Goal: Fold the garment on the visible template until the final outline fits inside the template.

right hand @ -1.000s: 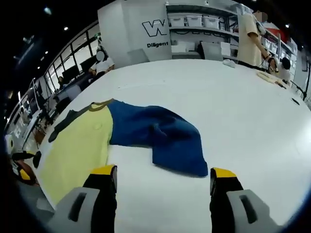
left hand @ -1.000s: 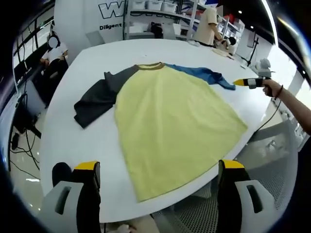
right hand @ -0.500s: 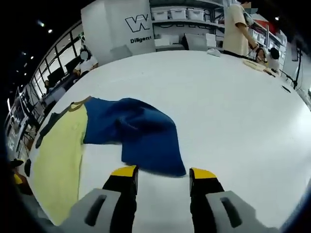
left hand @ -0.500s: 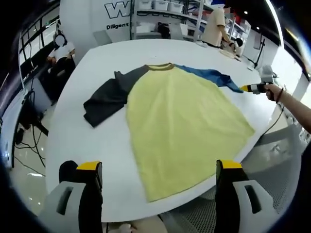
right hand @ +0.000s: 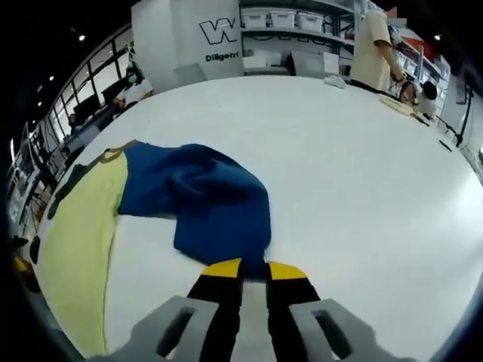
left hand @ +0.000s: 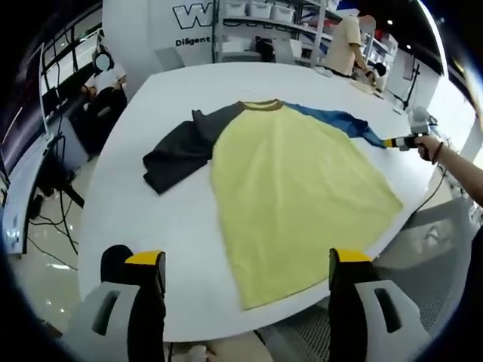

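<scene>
In the left gripper view, the garment [left hand: 294, 188] is lying spread flat on the white table [left hand: 151, 226]. It is showing a pale yellow body, an olive collar [left hand: 262, 106], a dark grey sleeve [left hand: 181, 147] crumpled out to the left and a blue sleeve [left hand: 336, 121] running off to the right. Its long axis is running from the collar at the far side toward the hem at the near table edge, slanting rightward, with the hem flaring wide. The left gripper [left hand: 245, 275] is hovering over the near edge of the table with its yellow-tipped jaws standing wide apart, grasping nothing. At the right of that view, the right gripper [left hand: 396, 141], held in a person's hand [left hand: 426, 143], is meeting the end of the blue sleeve.

In the right gripper view, the yellow body [right hand: 79, 226] is stretching along the left, and the blue sleeve [right hand: 204, 200] is lying bunched in folds, its cuff end pointing toward the camera. The right gripper [right hand: 253, 270] is pinching that cuff edge, its jaws drawn nearly together on the blue cloth.
</scene>
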